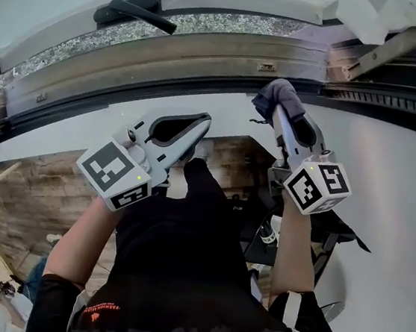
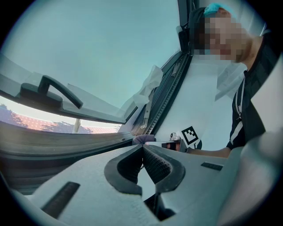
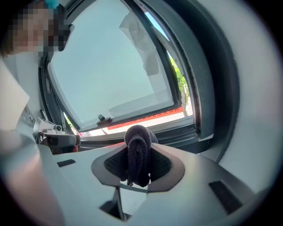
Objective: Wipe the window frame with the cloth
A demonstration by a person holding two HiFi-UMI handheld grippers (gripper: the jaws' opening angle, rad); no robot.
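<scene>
Fingers [image 3: 164, 166] of the right gripper [image 1: 280, 116] pinch a dark cloth [image 1: 278, 95], bunched at the lower edge of the window frame [image 1: 206, 57]. The left gripper [image 1: 195, 124], jaws pressed together on nothing, hovers nearby below the frame.

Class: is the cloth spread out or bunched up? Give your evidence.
Bunched up. The cloth sits as a thick folded wad pinched in the right gripper, bulging past its jaws.
</scene>
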